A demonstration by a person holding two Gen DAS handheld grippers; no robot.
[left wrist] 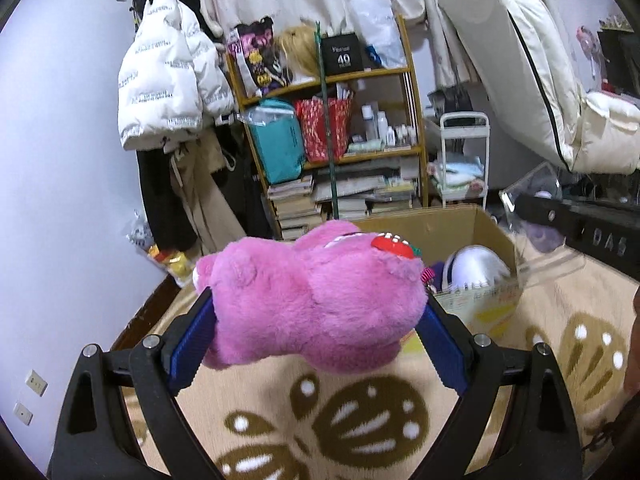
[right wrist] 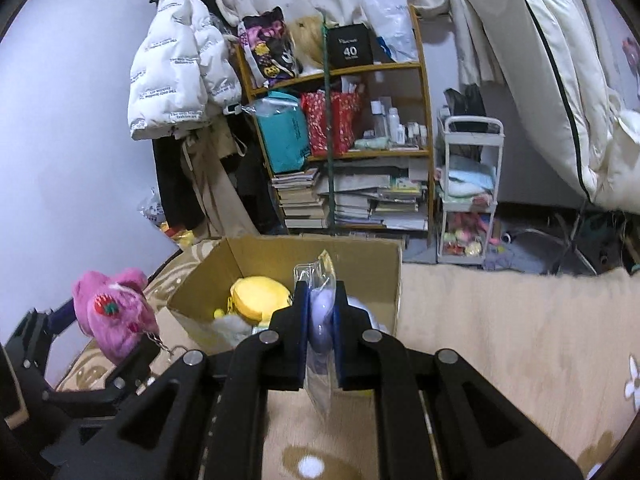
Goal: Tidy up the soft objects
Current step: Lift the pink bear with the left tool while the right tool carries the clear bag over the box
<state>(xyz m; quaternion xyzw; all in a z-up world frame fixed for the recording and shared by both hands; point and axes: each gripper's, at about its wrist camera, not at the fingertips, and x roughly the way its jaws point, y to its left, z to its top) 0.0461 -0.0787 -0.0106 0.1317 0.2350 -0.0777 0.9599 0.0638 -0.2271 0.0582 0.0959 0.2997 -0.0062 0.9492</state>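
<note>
Two grippers, both loaded. Left gripper (left wrist: 318, 312) clamps a pink plush (left wrist: 316, 300) across its body, jaws wide, blue pads pressed into the fur on both sides; red strawberry patch on the toy faces up. Plush is off the rug (left wrist: 360, 420), just short of the box (left wrist: 486, 228). Right gripper (right wrist: 323, 332) is clenched tight on a clear packet (right wrist: 320, 320) with a pale purple item inside, packet upright between the pads. Box sits open ahead; yellow plush (right wrist: 260, 294) lies inside it.
</note>
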